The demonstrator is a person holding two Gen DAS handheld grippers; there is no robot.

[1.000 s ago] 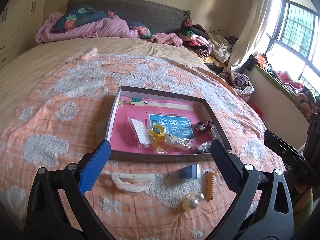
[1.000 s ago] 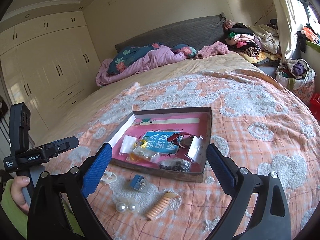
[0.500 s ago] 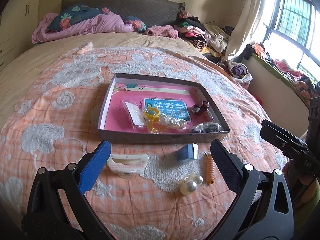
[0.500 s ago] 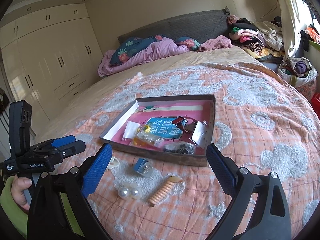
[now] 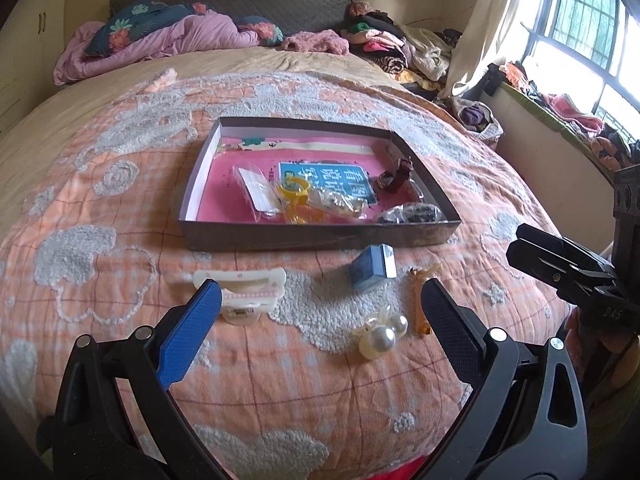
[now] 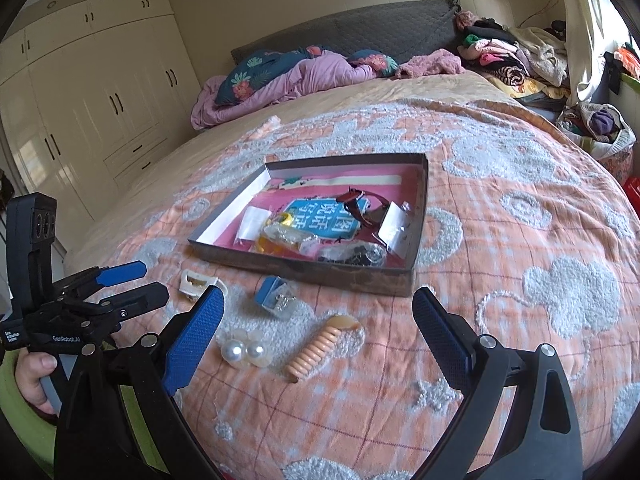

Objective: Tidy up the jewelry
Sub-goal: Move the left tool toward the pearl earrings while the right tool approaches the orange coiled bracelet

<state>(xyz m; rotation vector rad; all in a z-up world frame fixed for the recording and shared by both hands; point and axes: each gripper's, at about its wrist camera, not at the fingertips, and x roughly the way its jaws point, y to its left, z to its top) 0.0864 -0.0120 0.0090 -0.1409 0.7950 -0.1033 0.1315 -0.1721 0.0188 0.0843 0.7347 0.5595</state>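
Observation:
A shallow dark box (image 5: 320,238) (image 6: 418,216) with a pink lining sits on the bed and holds several bagged trinkets. In front of it lie a white hair clip (image 5: 248,286) (image 6: 198,282), a small blue box (image 5: 372,266) (image 6: 274,294), a pearl clip (image 5: 380,338) (image 6: 244,350) and an orange spiral clip (image 5: 420,304) (image 6: 320,350). My left gripper (image 5: 320,324) is open and empty above these loose items. My right gripper (image 6: 318,330) is open and empty over the spiral clip. Each gripper also shows in the other's view, left (image 6: 132,286) and right (image 5: 560,264).
The orange patterned bedspread (image 5: 100,208) covers the bed. Pillows and a purple duvet (image 5: 160,40) lie at the headboard. Piled clothes (image 6: 504,56) sit at the far right, a window (image 5: 580,20) beyond. White wardrobes (image 6: 80,100) stand at the left.
Both grippers have pulled back and down from the box, so the loose items in front of it now sit between the fingers. Both stayed open.

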